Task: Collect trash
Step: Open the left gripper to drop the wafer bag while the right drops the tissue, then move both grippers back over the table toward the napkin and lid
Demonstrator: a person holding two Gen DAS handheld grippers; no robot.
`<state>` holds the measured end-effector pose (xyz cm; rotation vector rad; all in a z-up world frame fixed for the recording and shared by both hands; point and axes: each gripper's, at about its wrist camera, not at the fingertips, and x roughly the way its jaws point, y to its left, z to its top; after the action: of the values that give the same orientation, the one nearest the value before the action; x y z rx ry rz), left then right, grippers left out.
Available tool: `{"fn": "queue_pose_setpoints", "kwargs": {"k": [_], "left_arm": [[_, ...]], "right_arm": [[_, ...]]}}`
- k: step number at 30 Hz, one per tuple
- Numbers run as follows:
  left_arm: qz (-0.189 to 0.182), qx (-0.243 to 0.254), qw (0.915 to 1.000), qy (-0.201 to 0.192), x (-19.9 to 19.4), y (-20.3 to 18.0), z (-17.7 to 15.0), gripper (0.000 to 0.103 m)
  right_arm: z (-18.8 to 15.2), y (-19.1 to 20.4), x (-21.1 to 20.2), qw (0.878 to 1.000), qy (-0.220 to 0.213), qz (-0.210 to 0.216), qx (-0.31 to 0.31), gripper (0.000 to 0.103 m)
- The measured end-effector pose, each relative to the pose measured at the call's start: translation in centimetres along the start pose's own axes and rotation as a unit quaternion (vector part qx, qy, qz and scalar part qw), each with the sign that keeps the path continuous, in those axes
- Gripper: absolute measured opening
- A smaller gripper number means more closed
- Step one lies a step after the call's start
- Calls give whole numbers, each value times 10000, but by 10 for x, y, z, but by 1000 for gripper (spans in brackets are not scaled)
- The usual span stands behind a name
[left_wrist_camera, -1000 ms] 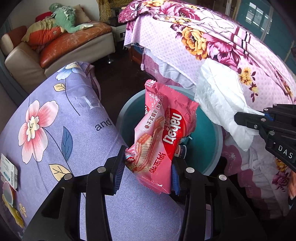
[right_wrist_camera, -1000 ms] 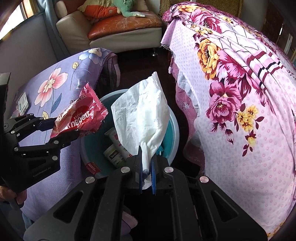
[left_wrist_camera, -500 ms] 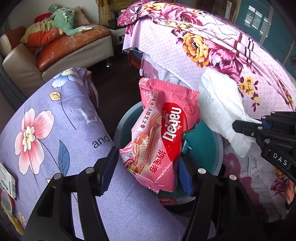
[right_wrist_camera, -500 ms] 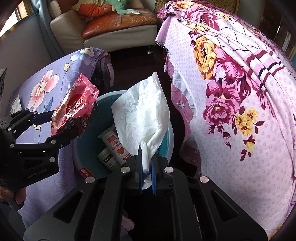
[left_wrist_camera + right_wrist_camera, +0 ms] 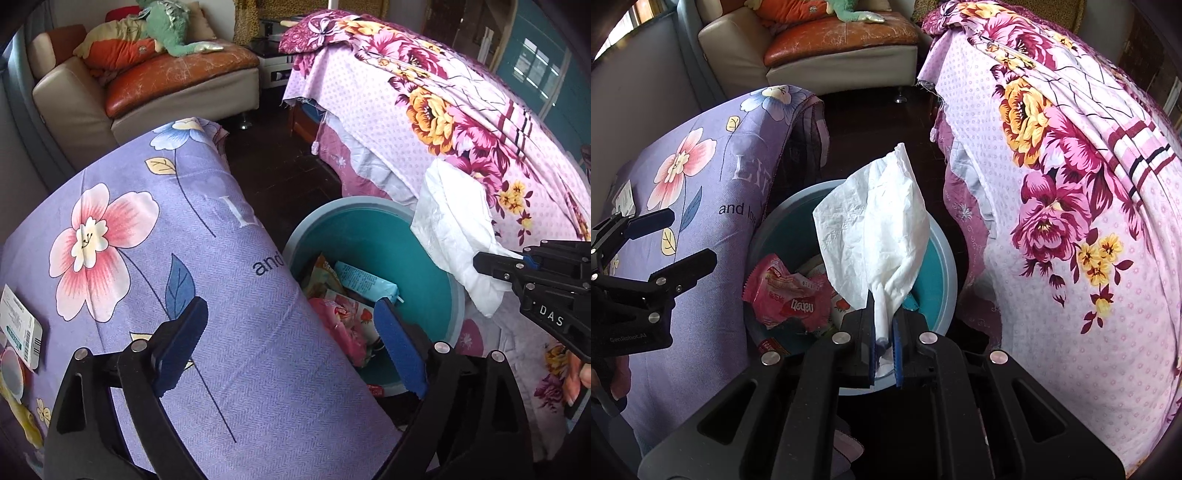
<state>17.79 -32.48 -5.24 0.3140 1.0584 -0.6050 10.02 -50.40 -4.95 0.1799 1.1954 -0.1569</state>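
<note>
Above bin, right hand-held gripper pinches tissue.

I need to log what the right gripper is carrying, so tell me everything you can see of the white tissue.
The white tissue is a thin, crumpled sheet of soft paper with faint embossing, bunched into a twisted neck at its lower end and fanning out wide to a pointed tip. The right gripper is shut on that neck between its blue pads. The tissue hangs directly over the open teal bin, above the wrappers already inside, apparently not touching them. In the left wrist view it looks folded and creased, projecting past the gripper's fingertips.
</note>
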Motion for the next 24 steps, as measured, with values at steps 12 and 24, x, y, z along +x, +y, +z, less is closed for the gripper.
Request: {"fn": "queue_pose_setpoints", "kwargs": {"k": [12,24], "left_arm": [[77,-392,9992,43,-10,46,-19,92],[170,-720,9972,-81,-44,84,-45,93]], "right_arm": [[10,32,11,9997,113,-39,-199,63],[12,67,-13,9994,112,-73,-319,77]]}}
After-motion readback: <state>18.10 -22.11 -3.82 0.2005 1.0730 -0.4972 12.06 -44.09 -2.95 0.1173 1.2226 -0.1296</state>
